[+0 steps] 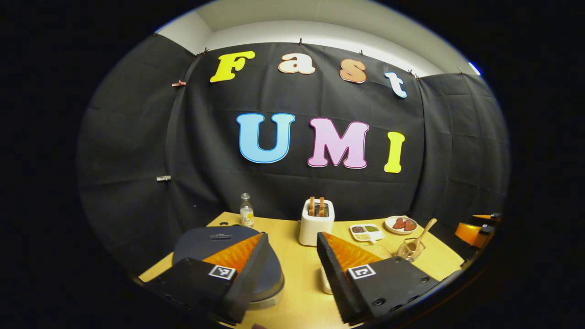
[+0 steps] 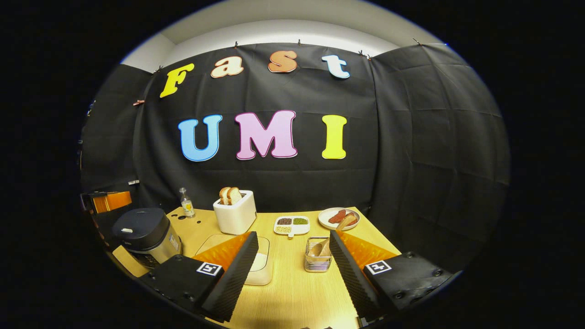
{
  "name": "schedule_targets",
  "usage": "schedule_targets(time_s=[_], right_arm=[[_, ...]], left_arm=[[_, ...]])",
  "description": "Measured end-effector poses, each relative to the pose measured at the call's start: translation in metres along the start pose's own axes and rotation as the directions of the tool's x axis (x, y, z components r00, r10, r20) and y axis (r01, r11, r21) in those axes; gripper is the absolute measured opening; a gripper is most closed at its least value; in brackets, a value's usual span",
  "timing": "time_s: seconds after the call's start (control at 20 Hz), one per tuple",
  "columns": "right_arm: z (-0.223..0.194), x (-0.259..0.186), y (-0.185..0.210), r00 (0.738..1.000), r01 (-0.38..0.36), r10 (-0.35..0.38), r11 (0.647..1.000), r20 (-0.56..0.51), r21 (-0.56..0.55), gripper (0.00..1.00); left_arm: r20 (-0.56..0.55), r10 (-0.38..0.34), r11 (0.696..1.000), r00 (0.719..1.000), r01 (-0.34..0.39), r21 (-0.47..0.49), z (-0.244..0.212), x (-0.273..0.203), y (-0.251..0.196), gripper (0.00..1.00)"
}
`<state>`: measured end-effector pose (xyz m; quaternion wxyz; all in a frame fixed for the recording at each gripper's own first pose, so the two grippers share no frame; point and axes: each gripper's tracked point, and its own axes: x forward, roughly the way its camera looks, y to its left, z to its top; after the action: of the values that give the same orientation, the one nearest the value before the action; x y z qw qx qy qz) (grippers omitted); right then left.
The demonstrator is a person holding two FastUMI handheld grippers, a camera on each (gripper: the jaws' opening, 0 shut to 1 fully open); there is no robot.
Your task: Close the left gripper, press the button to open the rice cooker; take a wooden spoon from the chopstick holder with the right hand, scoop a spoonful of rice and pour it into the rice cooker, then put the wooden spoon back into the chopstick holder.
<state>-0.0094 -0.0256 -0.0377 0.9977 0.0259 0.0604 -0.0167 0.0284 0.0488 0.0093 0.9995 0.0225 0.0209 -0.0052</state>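
The rice cooker (image 2: 144, 233) stands at the table's left edge, its dark lid (image 1: 215, 242) down. In the left gripper view the lid lies just below and partly behind my left finger. My left gripper (image 1: 292, 235) is open with nothing between its fingers. The wire chopstick holder (image 2: 317, 259) stands just ahead of my right gripper (image 2: 293, 234), which is open and empty. A wooden spoon (image 2: 343, 223) leans in it, handle up to the right. The holder (image 1: 410, 250) and spoon (image 1: 425, 232) also appear at the right. A shallow clear dish with white rice (image 2: 261, 265) lies beside my right gripper's left finger.
A white toaster (image 2: 235, 212) with bread stands mid-table at the back, and a small bottle (image 2: 186, 203) stands to its left. A divided dish (image 2: 291, 225) and a plate of food (image 2: 339, 218) sit at the back right. The black cloth wall closes in the table.
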Motion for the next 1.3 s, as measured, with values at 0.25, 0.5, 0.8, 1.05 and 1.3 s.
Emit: schedule_targets(time_s=[0.25, 0.5, 0.8, 1.05, 1.3], right_arm=[[0.001, -0.001, 0.009, 1.000, -0.015, 0.015, 1.000, 0.001, 0.001, 0.98], [0.000, -0.003, 0.013, 1.000, -0.027, 0.027, 0.999, 0.001, -0.020, 0.98], [-0.002, -0.008, 0.011, 1.000, -0.016, 0.016, 1.000, -0.011, -0.015, 0.98], [-0.010, -0.019, 0.007, 0.999, 0.003, -0.004, 1.000, -0.034, -0.027, 0.98], [-0.014, -0.031, 0.002, 0.998, 0.045, -0.046, 0.998, -0.043, -0.032, 0.98]], left_arm=[[-0.069, 0.081, 0.997, 0.994, -0.080, 0.012, -0.010, 0.004, 0.048, 0.35], [-0.131, 0.159, 0.986, 0.979, -0.163, -0.027, -0.026, -0.002, 0.094, 0.07], [-0.256, 0.040, 0.985, 0.966, -0.082, -0.154, -0.070, 0.000, 0.086, 0.05], [-0.303, 0.005, 0.982, 0.953, -0.063, -0.179, -0.093, 0.011, 0.088, 0.05], [-0.344, -0.045, 0.973, 0.938, -0.037, -0.228, -0.117, 0.010, 0.084, 0.05]])
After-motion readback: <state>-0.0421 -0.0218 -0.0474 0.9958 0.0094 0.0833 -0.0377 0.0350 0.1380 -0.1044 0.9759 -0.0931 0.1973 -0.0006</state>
